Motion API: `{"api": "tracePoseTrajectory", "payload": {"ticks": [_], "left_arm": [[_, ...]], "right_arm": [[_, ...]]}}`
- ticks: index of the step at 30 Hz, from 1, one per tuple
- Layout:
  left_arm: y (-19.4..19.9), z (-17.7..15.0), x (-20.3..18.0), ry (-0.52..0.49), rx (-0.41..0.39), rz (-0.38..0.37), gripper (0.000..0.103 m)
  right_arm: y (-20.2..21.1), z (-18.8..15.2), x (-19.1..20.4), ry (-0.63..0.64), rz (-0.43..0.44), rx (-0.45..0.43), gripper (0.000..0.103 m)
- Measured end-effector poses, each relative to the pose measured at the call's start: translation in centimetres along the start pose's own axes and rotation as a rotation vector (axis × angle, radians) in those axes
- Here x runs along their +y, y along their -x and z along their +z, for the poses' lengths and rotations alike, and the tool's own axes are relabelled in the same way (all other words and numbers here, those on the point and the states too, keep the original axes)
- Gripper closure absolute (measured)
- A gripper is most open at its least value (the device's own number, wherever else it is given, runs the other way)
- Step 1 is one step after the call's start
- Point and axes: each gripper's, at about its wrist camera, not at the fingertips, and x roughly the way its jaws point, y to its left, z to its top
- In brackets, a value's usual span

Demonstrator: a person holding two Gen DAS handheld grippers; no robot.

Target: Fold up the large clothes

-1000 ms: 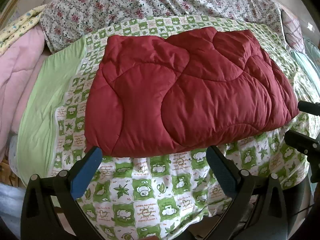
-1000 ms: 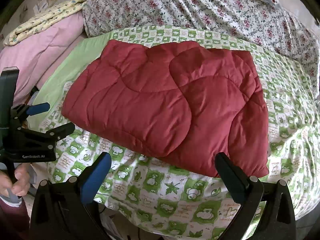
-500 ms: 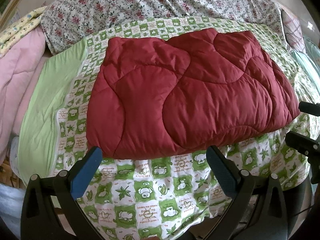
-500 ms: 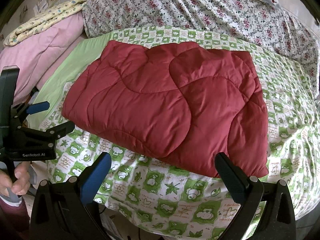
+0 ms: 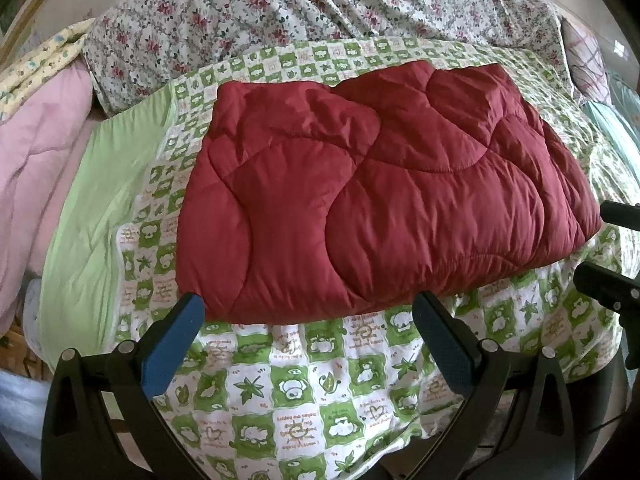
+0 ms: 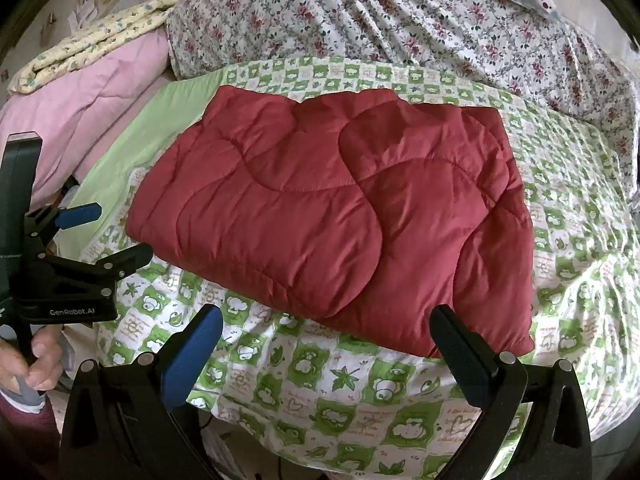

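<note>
Here, puffy red quilted blanket (image 5: 384,196) folded rectangular, wavy stitching.

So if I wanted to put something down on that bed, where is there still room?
Free: the green checked sheet in front of the red quilt, and the strip to its right. Crowded: the pink bedding on the left and the flowered cover behind.
</note>
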Motion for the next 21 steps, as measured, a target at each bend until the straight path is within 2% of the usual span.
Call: {"api": "tracePoseTrajectory", "payload": {"ticks": [21], "left_arm": [[0.30, 0.10, -0.25, -0.005, -0.013, 0.006, 0.000]], "right_arm": [[0.13, 0.02, -0.03, -0.002, -0.001, -0.004, 0.000]]}}
